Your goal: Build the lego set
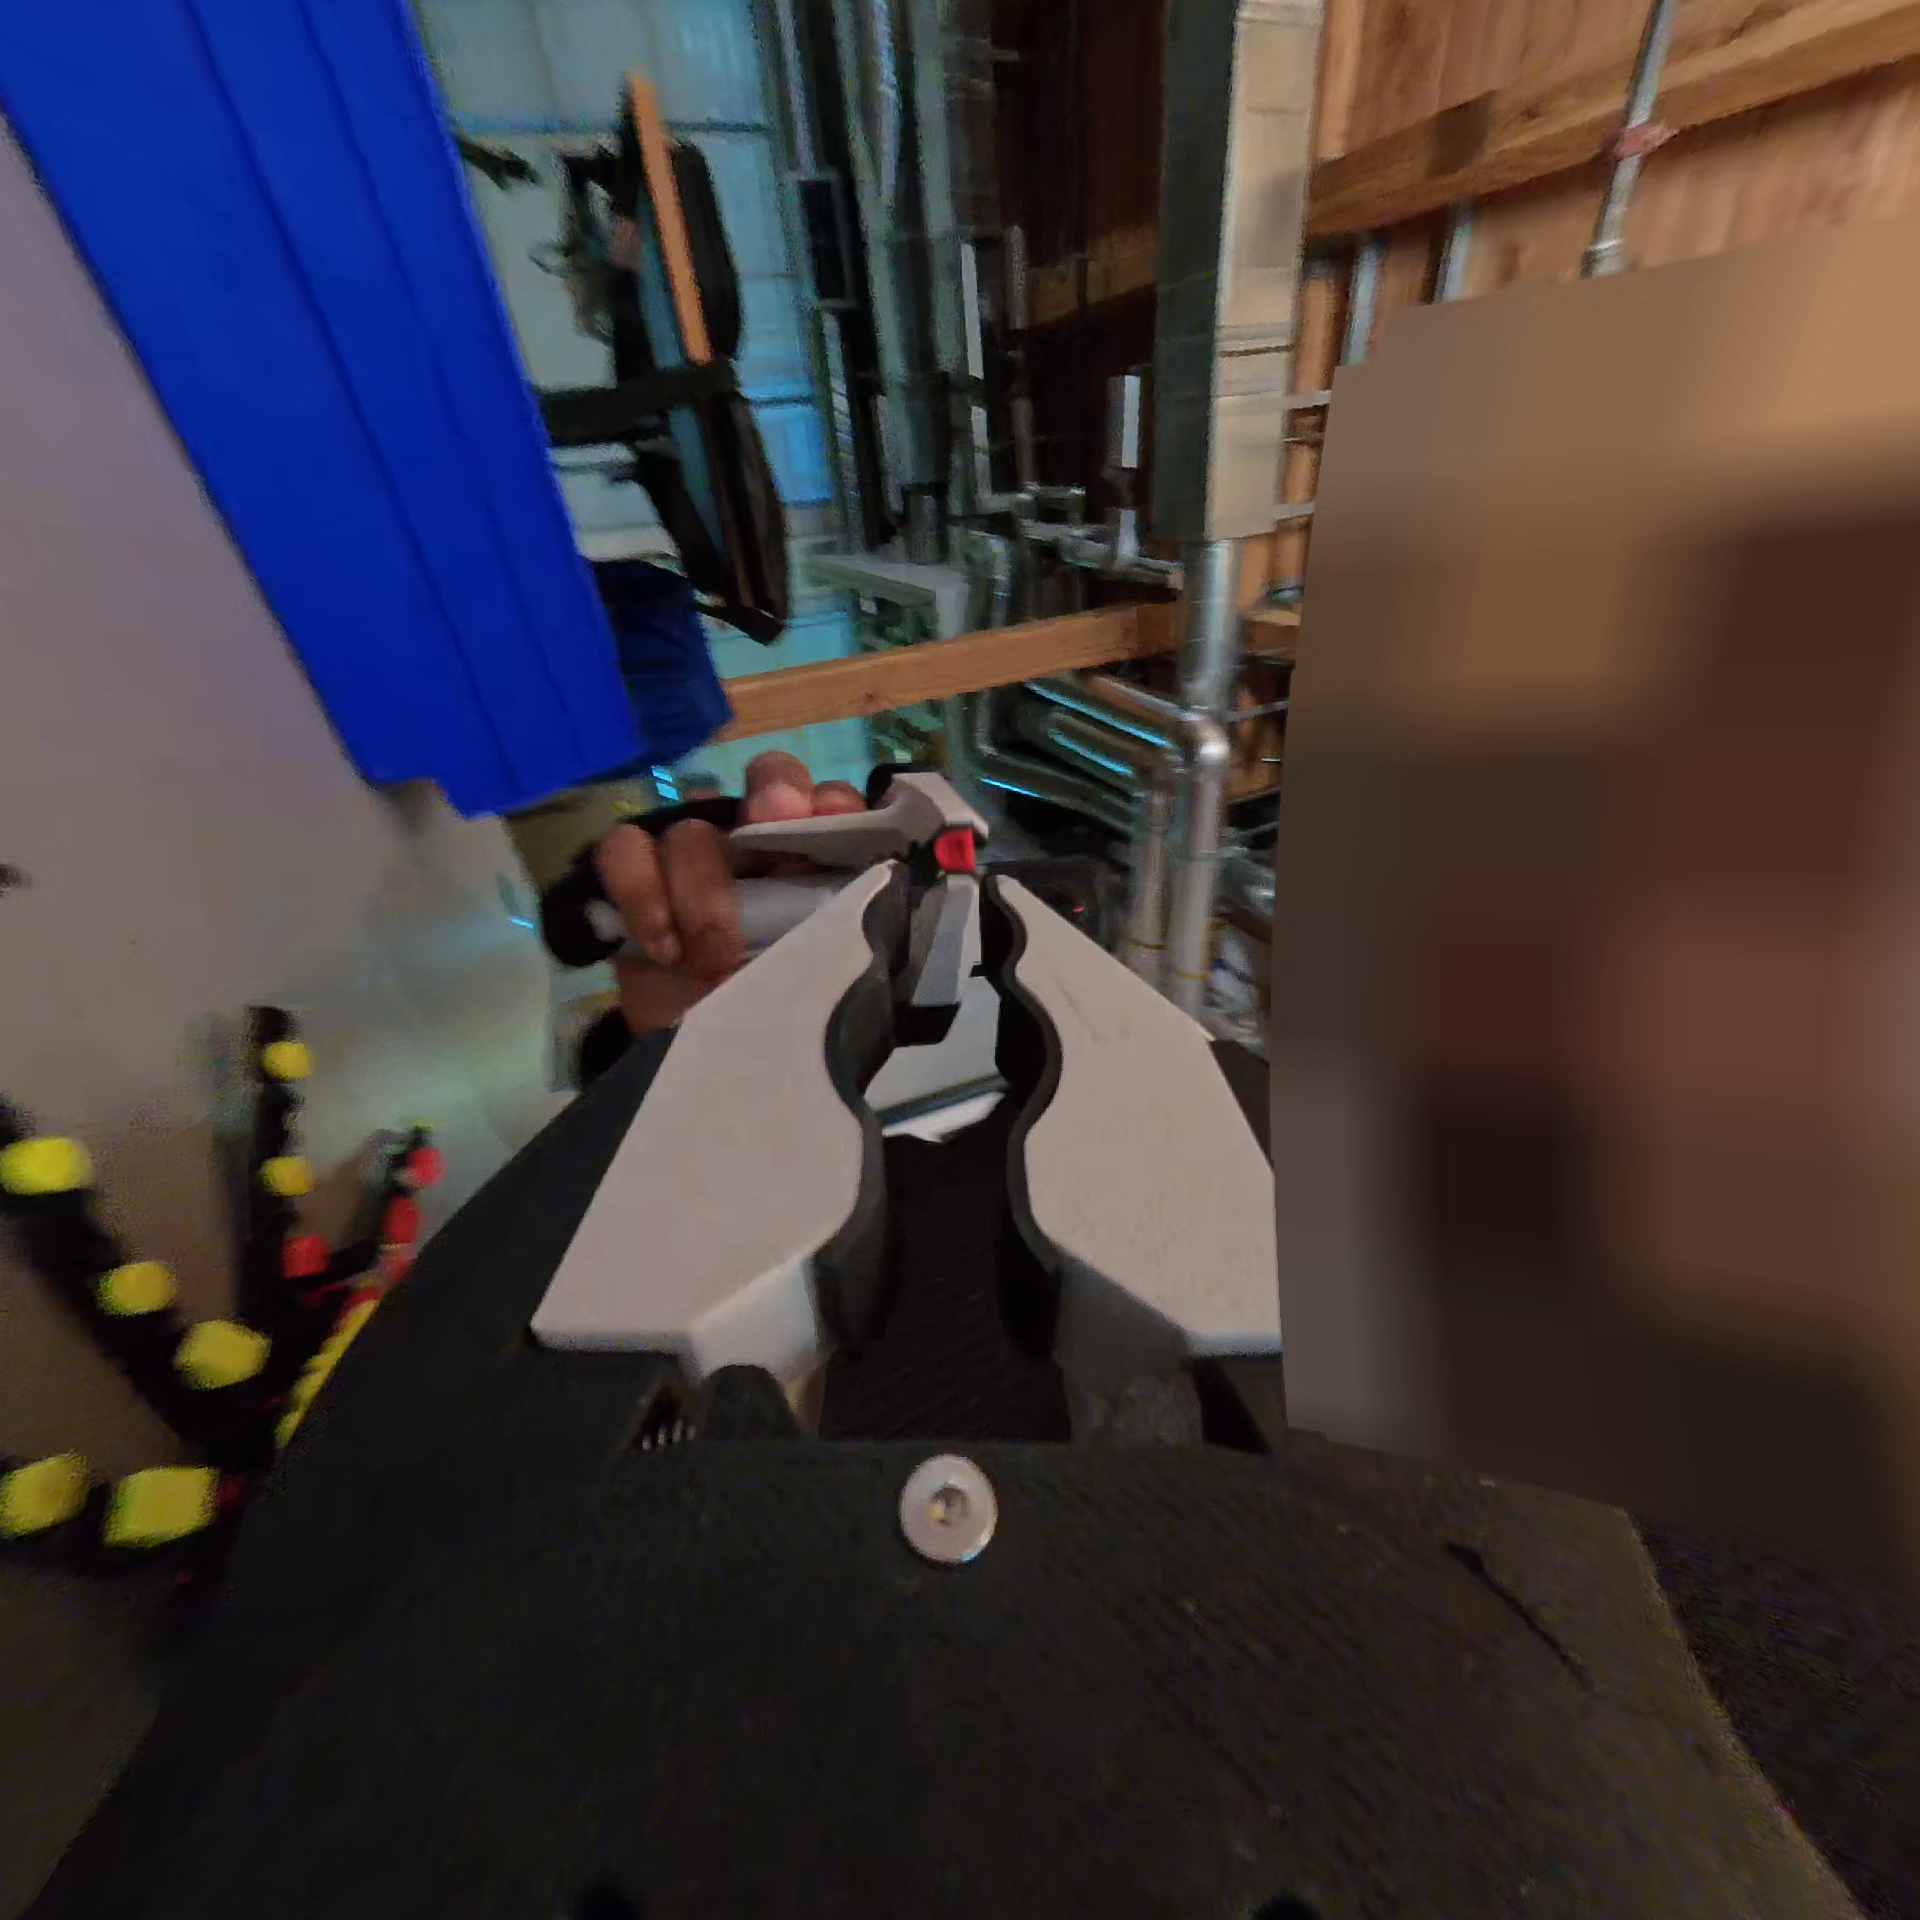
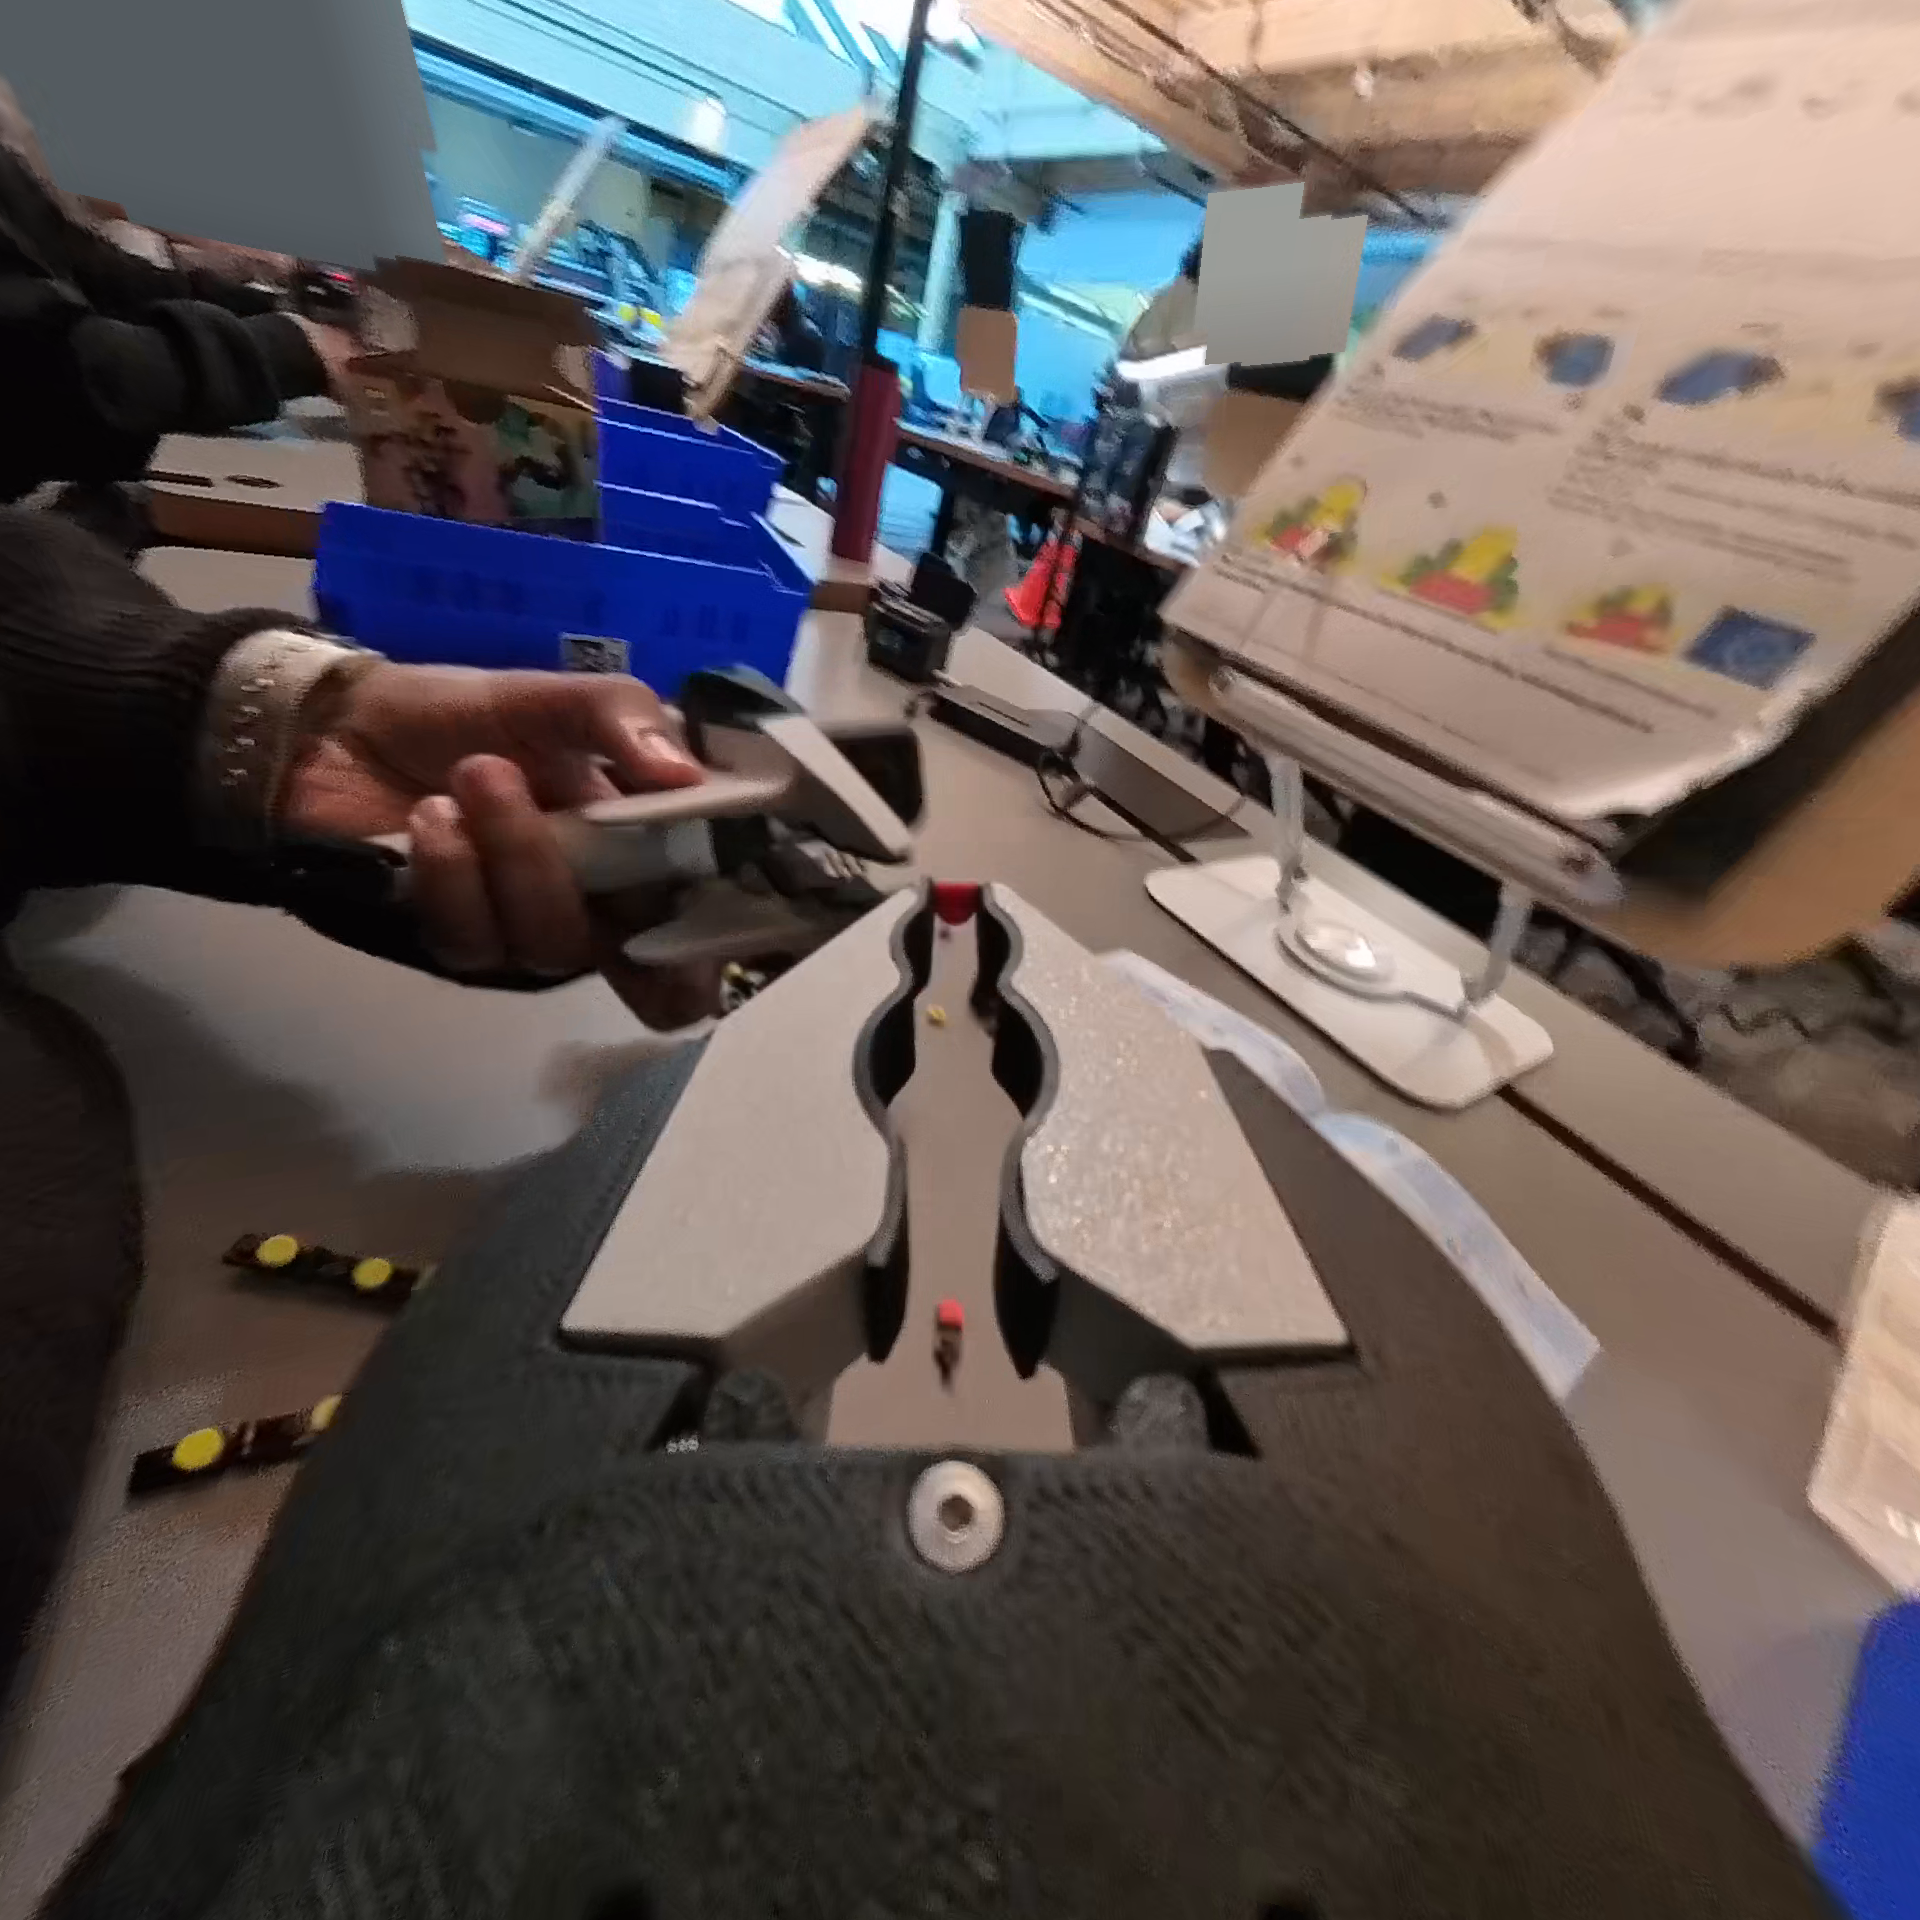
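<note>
Grey table (image 2: 1039,748) ran beneath both tools; right gripper (image 2: 957,902) pinched a small red brick (image 2: 956,900) at its fingertips; left gripper (image 1: 940,883) met that brick from the other side, tips nearly closed around it; loose black-and-yellow pieces (image 2: 322,1270) lay well apart.
</note>
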